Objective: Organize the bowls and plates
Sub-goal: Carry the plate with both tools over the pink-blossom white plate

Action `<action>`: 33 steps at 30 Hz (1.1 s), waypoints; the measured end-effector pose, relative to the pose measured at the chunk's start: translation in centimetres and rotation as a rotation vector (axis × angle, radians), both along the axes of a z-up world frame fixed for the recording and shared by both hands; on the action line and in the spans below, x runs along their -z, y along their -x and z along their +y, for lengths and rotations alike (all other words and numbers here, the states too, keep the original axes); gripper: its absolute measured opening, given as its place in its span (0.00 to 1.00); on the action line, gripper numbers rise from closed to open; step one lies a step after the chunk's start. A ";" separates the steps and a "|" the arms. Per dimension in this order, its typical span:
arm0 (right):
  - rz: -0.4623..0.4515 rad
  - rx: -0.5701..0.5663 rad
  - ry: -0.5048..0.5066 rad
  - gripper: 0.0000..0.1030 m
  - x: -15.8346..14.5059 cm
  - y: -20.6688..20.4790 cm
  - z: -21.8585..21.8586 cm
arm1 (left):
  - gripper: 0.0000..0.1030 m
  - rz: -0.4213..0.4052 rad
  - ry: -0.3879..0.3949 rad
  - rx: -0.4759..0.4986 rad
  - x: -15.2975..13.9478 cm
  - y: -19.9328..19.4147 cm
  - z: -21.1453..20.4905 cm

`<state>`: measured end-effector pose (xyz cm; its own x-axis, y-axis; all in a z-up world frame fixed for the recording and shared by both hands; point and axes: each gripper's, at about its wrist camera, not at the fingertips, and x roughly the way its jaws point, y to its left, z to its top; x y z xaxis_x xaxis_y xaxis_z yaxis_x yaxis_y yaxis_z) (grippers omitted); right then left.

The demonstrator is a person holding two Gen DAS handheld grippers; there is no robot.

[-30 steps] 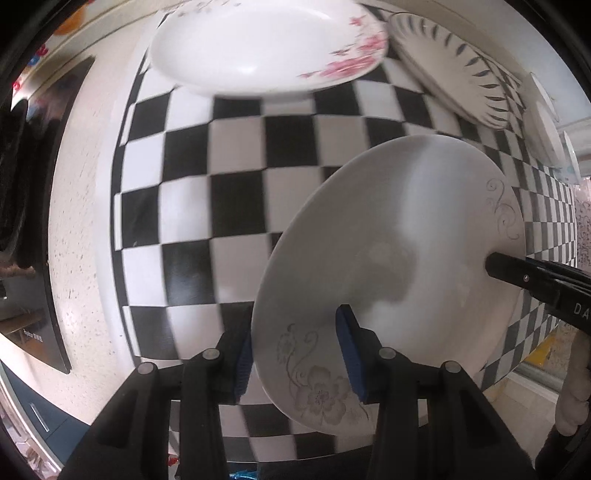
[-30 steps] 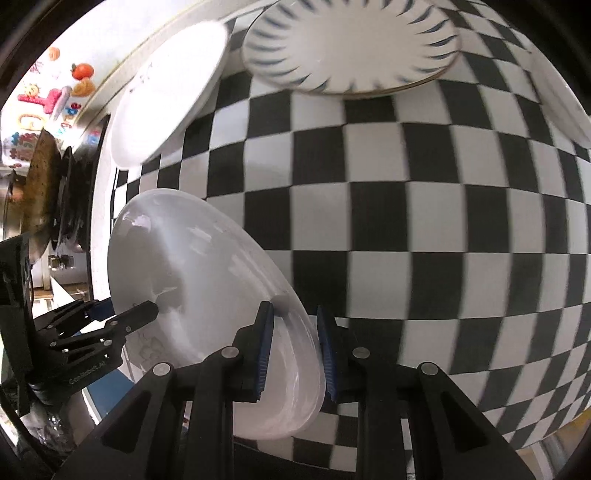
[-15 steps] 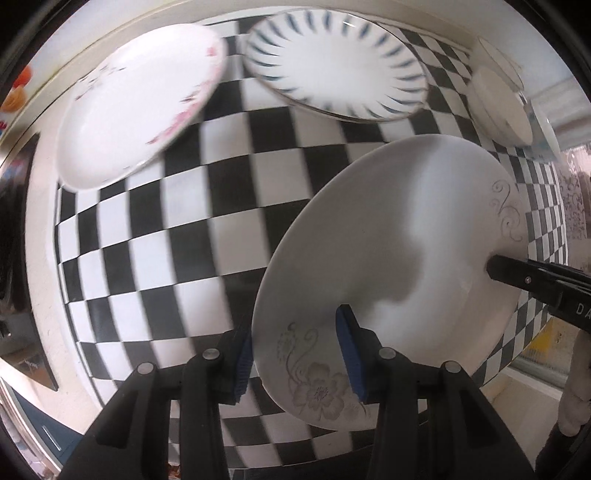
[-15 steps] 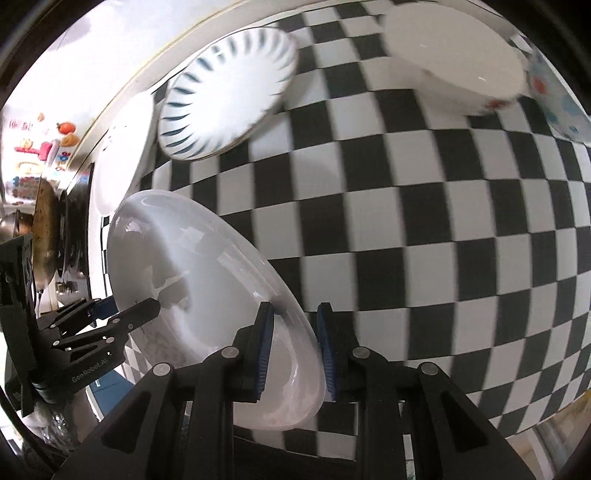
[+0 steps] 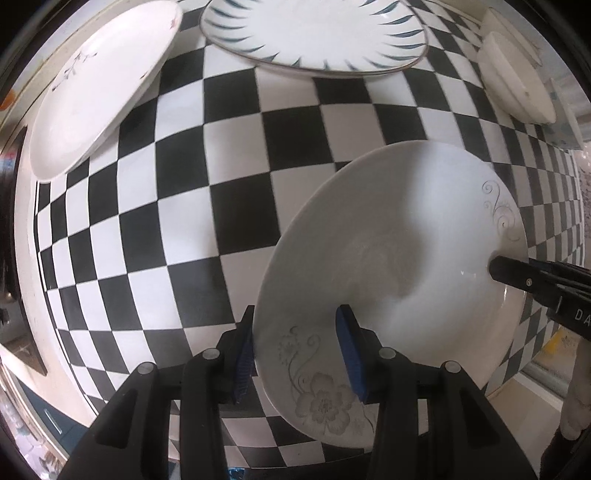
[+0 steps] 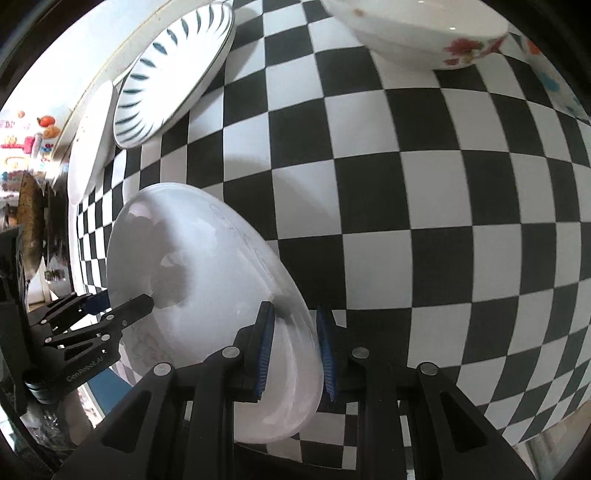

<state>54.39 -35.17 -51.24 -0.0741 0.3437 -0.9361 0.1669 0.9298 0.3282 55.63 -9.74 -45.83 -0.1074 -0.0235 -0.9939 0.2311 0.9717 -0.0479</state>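
Note:
A white plate with grey flower print (image 5: 399,266) hangs tilted above the checkered cloth, held at two places on its rim. My left gripper (image 5: 295,354) is shut on its near edge. My right gripper (image 6: 293,350) is shut on the opposite edge, and its finger (image 5: 517,277) shows at the right of the left wrist view. The same plate (image 6: 207,266) shows from below in the right wrist view, with the left gripper's fingers (image 6: 122,314) on its far rim.
On the checkered cloth (image 5: 236,192) lie a blue-streaked plate (image 5: 314,29), a white plate with a small flower sprig (image 5: 96,85) and a white bowl (image 5: 517,77). A red-flowered bowl (image 6: 413,26) sits at the back of the right wrist view. The cloth ends at the counter edge on the left.
Both grippers have carried the plate to the right along the table. The pink-flowered plate slid out to the left, and the blue-streaked plate and the bowls came into view.

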 end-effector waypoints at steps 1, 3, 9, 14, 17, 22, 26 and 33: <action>0.001 -0.010 0.002 0.25 0.2 0.2 0.1 | 0.38 0.002 -0.005 -0.007 0.3 -0.1 -0.2; -0.007 -0.028 0.005 0.25 0.2 0.0 0.6 | 0.38 0.011 -0.005 -0.027 0.8 0.5 -0.6; 0.002 -0.039 -0.009 0.24 0.4 -0.5 1.2 | 0.38 0.007 -0.010 -0.052 1.5 0.5 -1.5; 0.008 -0.048 -0.013 0.24 0.3 -0.6 1.0 | 0.38 0.000 -0.011 -0.082 0.9 0.3 -1.4; -0.007 -0.034 -0.001 0.24 -1.1 -0.6 -0.1 | 0.38 -0.064 -0.045 -0.110 -1.2 0.1 -0.6; -0.098 -0.022 -0.008 0.42 -6.0 -1.3 -0.8 | 0.39 -0.227 -0.057 -0.198 -7.0 -0.7 3.1; -0.231 -0.015 -0.075 0.78 -10.4 -4.0 1.5 | 0.42 -0.331 -0.066 -0.243 -10.6 -2.9 7.6; -0.258 -0.153 -0.109 0.78 -10.9 -13.9 11.4 | 0.42 -0.285 -0.012 -0.403 -7.8 -8.8 17.3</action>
<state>68.28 -23.78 -40.38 0.1023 0.4465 -0.8889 -0.0744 0.8945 0.4408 64.41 7.52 -38.02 0.1843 0.0046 -0.9829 -0.1615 0.9865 -0.0256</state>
